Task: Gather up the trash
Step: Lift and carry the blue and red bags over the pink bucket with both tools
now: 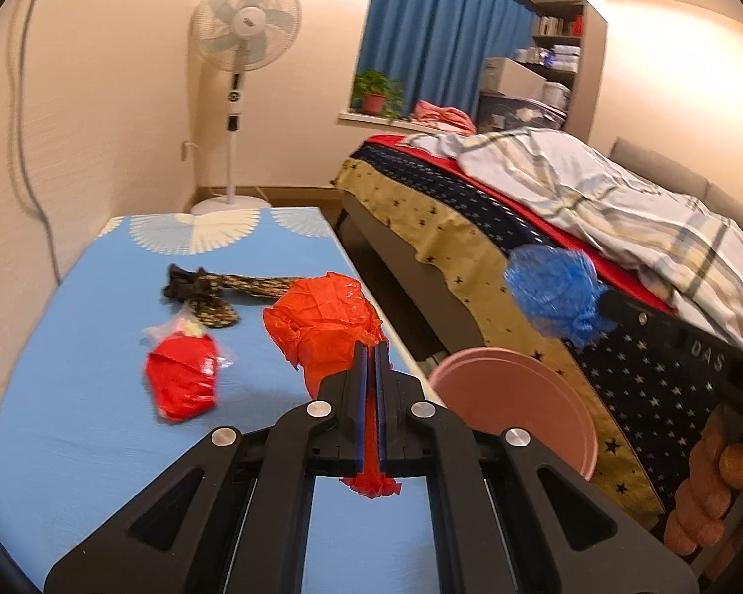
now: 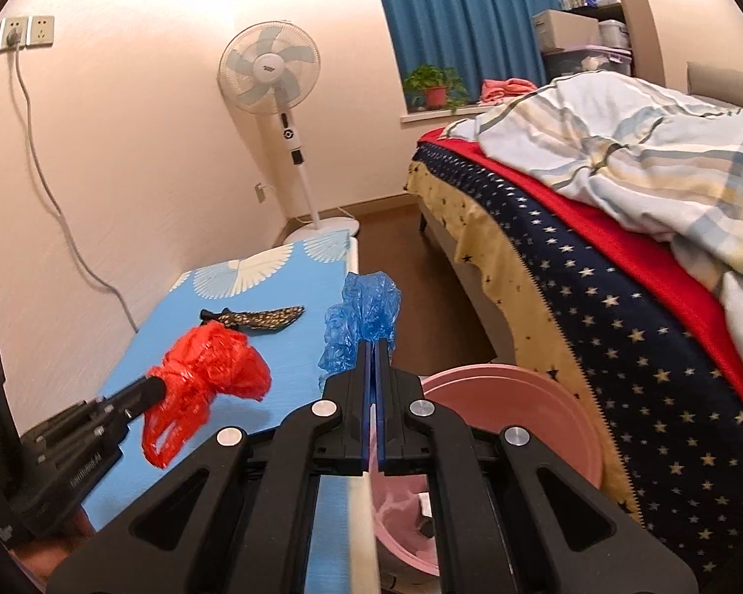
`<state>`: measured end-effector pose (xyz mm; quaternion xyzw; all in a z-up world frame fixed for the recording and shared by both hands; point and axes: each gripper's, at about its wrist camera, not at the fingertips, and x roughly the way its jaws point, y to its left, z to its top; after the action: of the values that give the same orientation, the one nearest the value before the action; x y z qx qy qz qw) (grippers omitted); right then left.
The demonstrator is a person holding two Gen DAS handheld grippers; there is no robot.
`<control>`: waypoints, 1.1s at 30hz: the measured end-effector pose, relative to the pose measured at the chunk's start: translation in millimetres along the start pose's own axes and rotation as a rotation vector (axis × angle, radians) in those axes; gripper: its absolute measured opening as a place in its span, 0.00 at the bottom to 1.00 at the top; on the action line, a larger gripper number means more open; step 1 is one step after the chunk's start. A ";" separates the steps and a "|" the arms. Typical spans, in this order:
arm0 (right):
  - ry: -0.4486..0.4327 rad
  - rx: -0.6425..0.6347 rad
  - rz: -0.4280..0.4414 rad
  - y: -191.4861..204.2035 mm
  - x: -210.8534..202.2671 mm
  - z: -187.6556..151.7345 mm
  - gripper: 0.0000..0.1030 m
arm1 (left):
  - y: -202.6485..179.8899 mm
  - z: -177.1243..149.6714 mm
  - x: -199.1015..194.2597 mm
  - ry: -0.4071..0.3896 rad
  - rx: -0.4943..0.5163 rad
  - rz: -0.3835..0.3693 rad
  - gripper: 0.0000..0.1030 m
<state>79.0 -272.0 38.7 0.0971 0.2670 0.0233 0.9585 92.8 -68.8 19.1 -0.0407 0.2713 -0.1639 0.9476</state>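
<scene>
Bedroom with a bed (image 2: 594,267) along one side, a fan (image 1: 245,24) in the corner and blue curtains (image 1: 436,34) over the sill. Beside the bed stands a table (image 1: 74,356) with a blue cloth, and between the two, on the floor, a pink bin (image 2: 520,411) with some scraps already inside. On the cloth lie a red packet (image 1: 183,381) and a dark patterned strip (image 1: 213,292), both untouched. Left gripper (image 1: 370,346) is clamped tight on an orange bag (image 1: 322,326), held over the table edge near the bin. Right gripper (image 2: 370,344) is pinched closed on a blue bag (image 2: 361,317), lifted clear, just above the bin's near side. My worry: the thin film is caught only by a fold, so either bag could slide out early and land on the floor; released too soon, the light plastic may drift past the rim
</scene>
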 end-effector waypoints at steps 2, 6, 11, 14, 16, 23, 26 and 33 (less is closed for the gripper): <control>-0.002 0.004 -0.012 -5.3 -2.9 0.9 0.01 | -10.2 -2.7 2.5 0.004 0.014 -0.020 0.03; -0.003 0.015 -0.037 -17.1 -6.8 2.0 0.01 | -24.5 -5.5 6.9 0.012 0.034 -0.049 0.03; 0.004 0.041 -0.071 -32.0 -8.3 2.9 0.01 | -38.6 -3.7 12.9 0.012 0.040 -0.085 0.03; 0.008 0.052 -0.090 -39.8 -8.5 2.2 0.01 | -46.9 -2.6 17.4 0.013 0.042 -0.106 0.03; 0.011 0.063 -0.104 -46.7 -8.3 2.3 0.01 | -53.1 -2.0 20.7 0.014 0.044 -0.120 0.03; 0.020 0.090 -0.132 -61.5 -7.3 2.6 0.02 | -73.7 -3.6 36.2 0.032 0.058 -0.174 0.03; 0.026 0.096 -0.140 -67.3 -5.4 2.7 0.01 | -81.0 -4.9 44.5 0.043 0.063 -0.190 0.03; 0.045 0.115 -0.156 -75.7 3.6 0.9 0.01 | -92.1 -11.6 64.5 0.081 0.070 -0.217 0.03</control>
<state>82.0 -345.9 22.6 0.1302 0.2962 -0.0646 0.9440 111.7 -177.0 -7.7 -0.0299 0.2977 -0.2764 0.9133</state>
